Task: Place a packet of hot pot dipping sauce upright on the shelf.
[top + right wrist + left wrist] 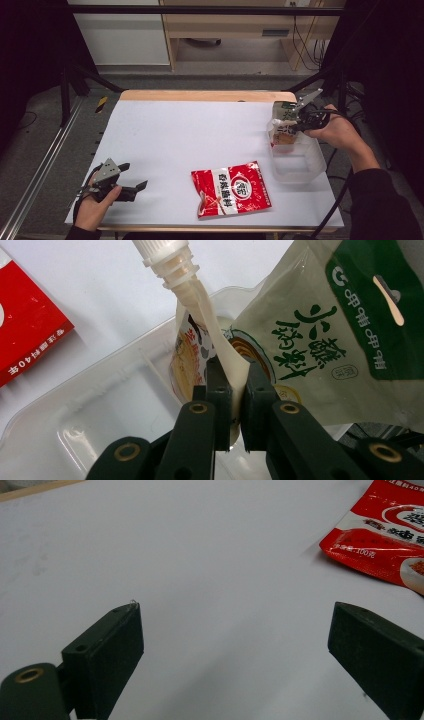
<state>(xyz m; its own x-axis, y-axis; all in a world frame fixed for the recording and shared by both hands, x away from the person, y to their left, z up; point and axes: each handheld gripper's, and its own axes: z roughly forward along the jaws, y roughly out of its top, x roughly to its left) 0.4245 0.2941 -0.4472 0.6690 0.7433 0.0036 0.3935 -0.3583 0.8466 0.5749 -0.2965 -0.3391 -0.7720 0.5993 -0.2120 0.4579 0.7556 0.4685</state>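
Pinching the cream spouted pouch (pixel 200 347) by the flat film just below its white screw cap (pixel 162 255), the right gripper (pixel 233 377) holds it over the clear plastic bin (pixel 75 415) at the table's (pixel 200 125) right edge, beside a green-labelled packet (pixel 345 335) that stands there too. The pouch looks light, soft and slick, so the stiff neck is the safer hold, though its lower body is hidden behind the jaws. The left gripper (pixel 235 645) rests wide open and empty near the red seasoning packet (pixel 231 188), whose print is too small to read.
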